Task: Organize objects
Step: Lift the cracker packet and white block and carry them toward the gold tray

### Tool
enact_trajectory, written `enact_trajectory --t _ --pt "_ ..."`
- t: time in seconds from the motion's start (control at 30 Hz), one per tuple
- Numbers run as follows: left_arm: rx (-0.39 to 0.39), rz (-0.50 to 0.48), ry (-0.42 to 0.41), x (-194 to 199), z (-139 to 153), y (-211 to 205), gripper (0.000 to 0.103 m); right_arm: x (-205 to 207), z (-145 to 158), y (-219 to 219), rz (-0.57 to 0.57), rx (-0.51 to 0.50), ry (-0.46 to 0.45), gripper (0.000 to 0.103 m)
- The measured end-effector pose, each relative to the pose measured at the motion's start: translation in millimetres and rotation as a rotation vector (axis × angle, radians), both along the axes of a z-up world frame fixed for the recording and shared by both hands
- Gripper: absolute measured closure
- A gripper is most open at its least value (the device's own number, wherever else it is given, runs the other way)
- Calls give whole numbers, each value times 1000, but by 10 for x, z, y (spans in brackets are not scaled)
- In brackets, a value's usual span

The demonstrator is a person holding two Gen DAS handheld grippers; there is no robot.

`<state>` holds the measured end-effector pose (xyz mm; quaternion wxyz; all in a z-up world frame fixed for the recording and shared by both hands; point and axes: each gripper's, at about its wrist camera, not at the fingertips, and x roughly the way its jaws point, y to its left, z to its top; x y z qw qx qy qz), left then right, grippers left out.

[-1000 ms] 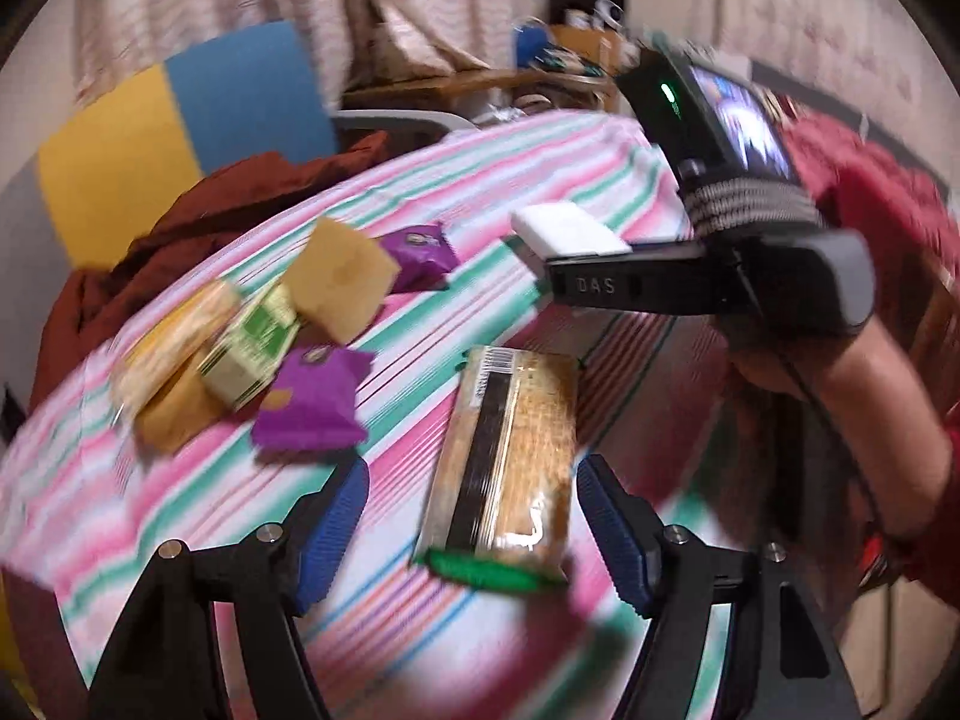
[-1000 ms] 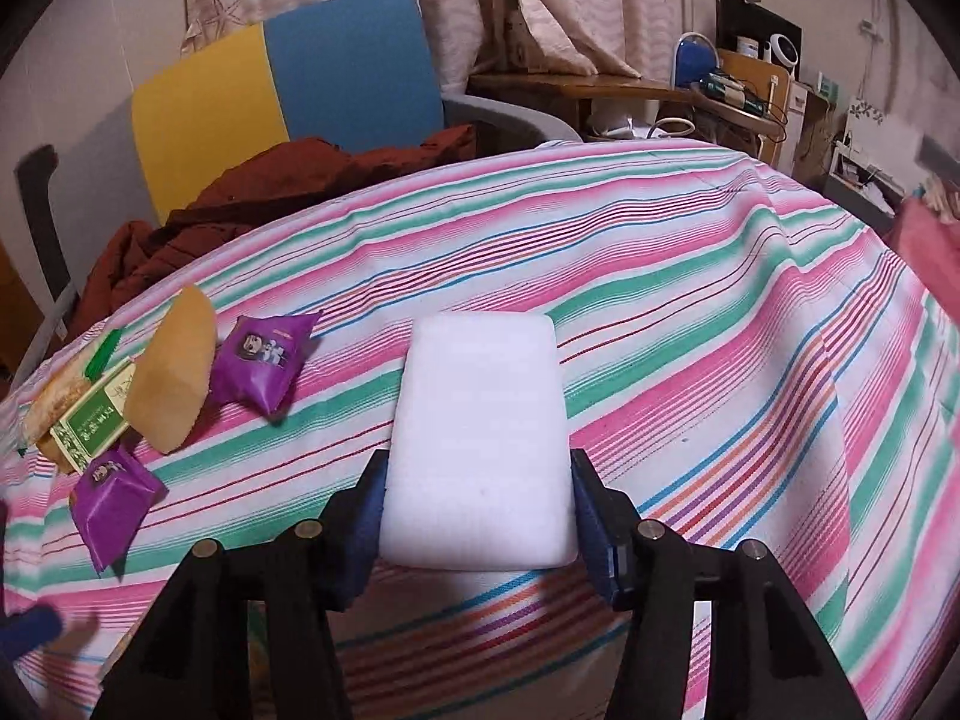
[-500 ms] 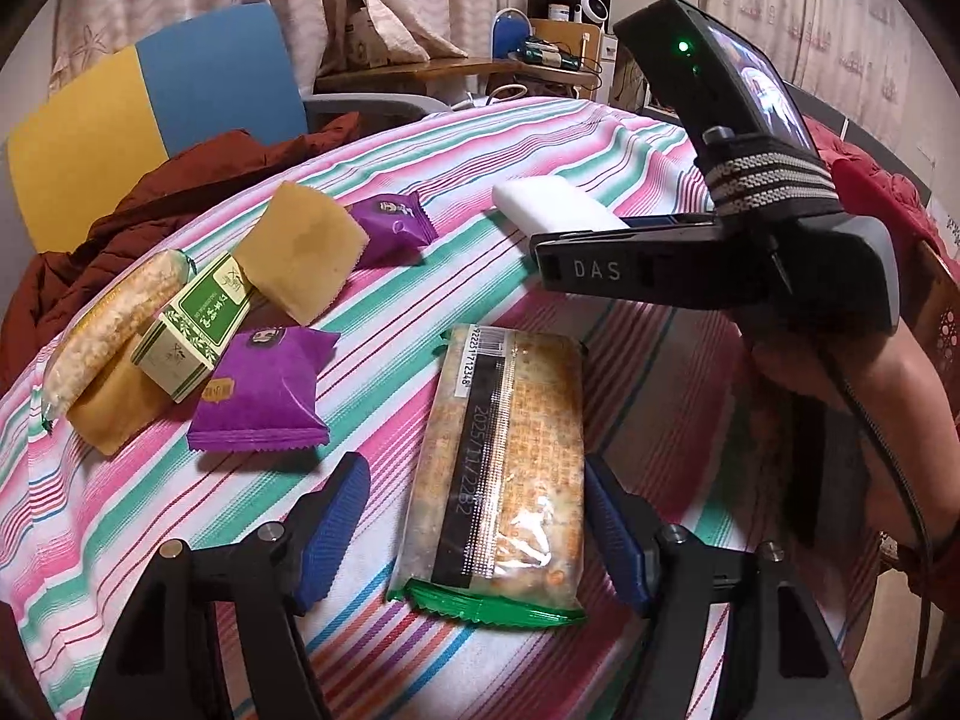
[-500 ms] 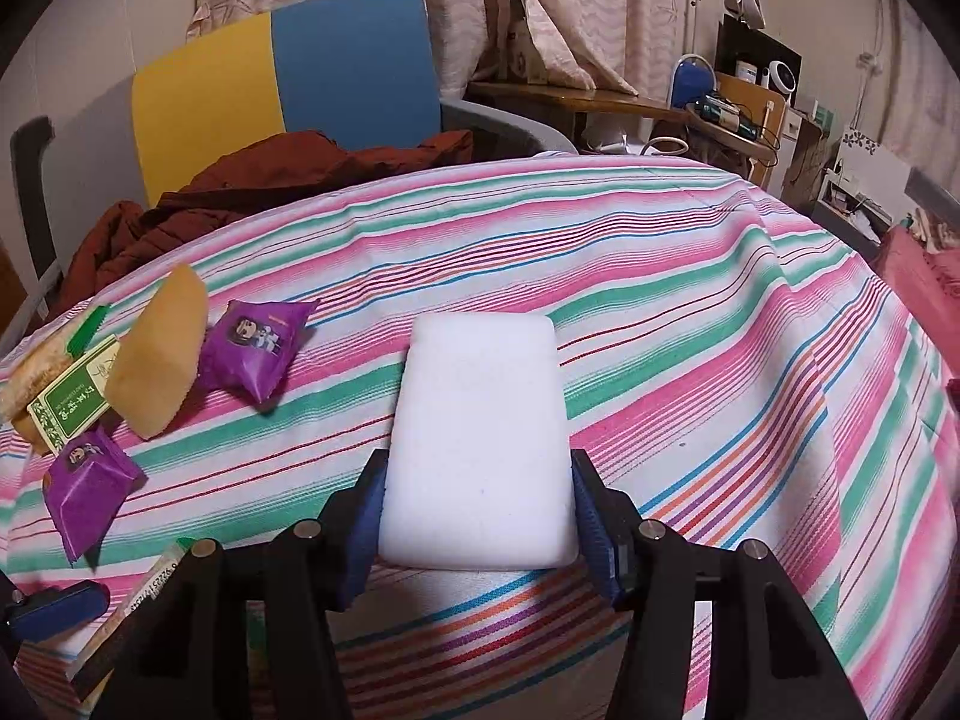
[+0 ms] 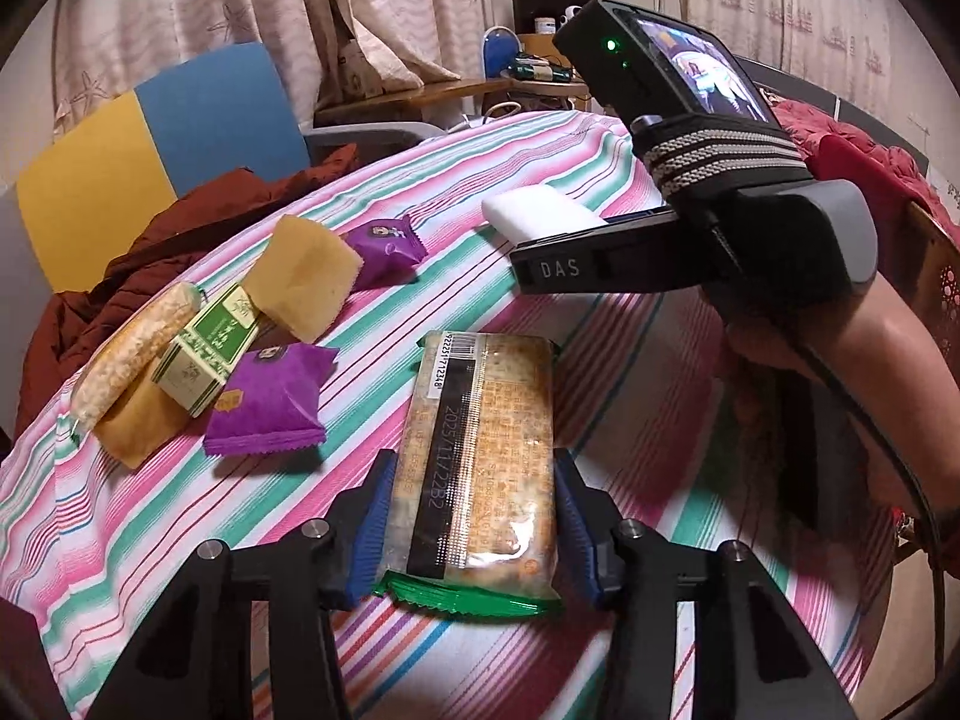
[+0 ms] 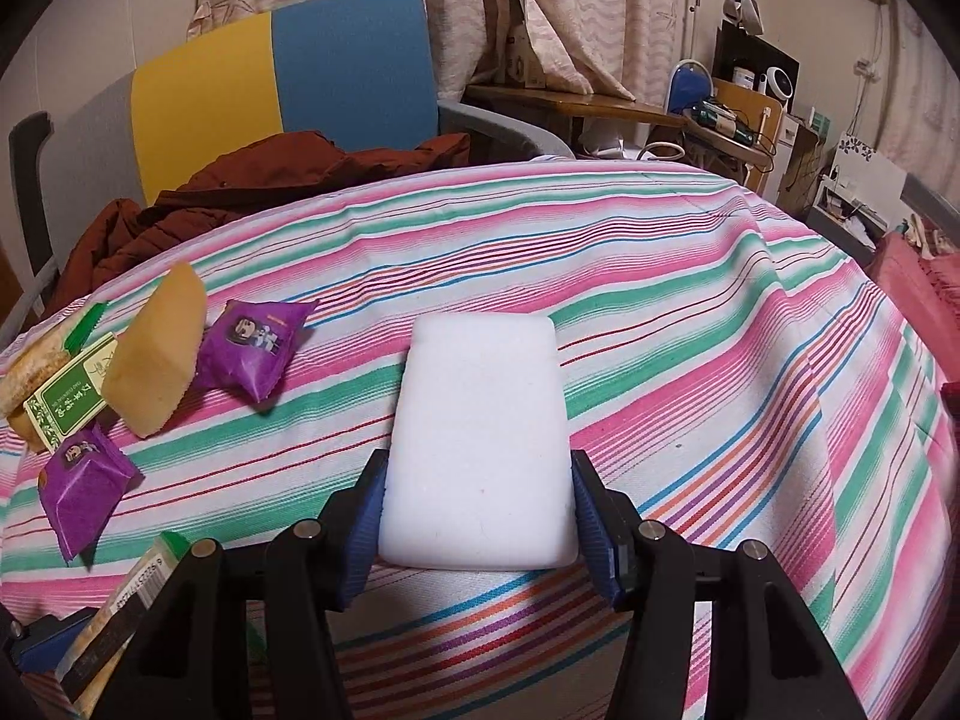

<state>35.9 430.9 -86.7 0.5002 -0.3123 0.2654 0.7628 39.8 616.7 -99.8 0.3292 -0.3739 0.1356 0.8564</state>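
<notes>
My left gripper (image 5: 474, 534) is shut on a long cracker packet (image 5: 480, 456) with a green end, over the striped tablecloth (image 5: 420, 180). My right gripper (image 6: 477, 516) is shut on a white foam block (image 6: 480, 438) and holds it above the cloth; it also shows in the left wrist view (image 5: 540, 213). To the left lie two purple snack packets (image 5: 270, 399) (image 5: 387, 243), a yellow sponge (image 5: 303, 279), a green-and-white box (image 5: 207, 348), a puffed-rice packet (image 5: 135, 348) and a flat yellow piece (image 5: 141, 426).
A blue-and-yellow chair (image 6: 282, 78) with a dark red jacket (image 6: 270, 174) stands behind the table. A cluttered wooden desk (image 6: 600, 108) is at the back right. The person's right arm (image 5: 870, 354) crosses the right side of the left wrist view.
My left gripper has moved forward around the cracker packet and closed on it. The right gripper has kept its hold on the white block and hardly moved.
</notes>
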Motion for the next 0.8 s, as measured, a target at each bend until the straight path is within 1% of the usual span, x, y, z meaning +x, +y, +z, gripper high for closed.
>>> enact_trajectory --t 0.17,0.3,0.47,0.57,0.67,0.8 --pt "24 31 21 31 20 -119 53 16 29 -29 -9 25 3 46" --pt "53 58 50 78 54 -218 53 35 88 -102 -3 68 13 46" --pt "130 121 91 118 150 -424 53 55 172 -251 20 122 33 46" --pt "175 168 89 97 206 -575 53 63 203 -352 41 146 40 46" --pt "202 203 76 64 242 -686 53 61 216 -462 64 165 35 46" --pt "214 223 66 74 253 -784 53 82 230 -653 102 186 28 46"
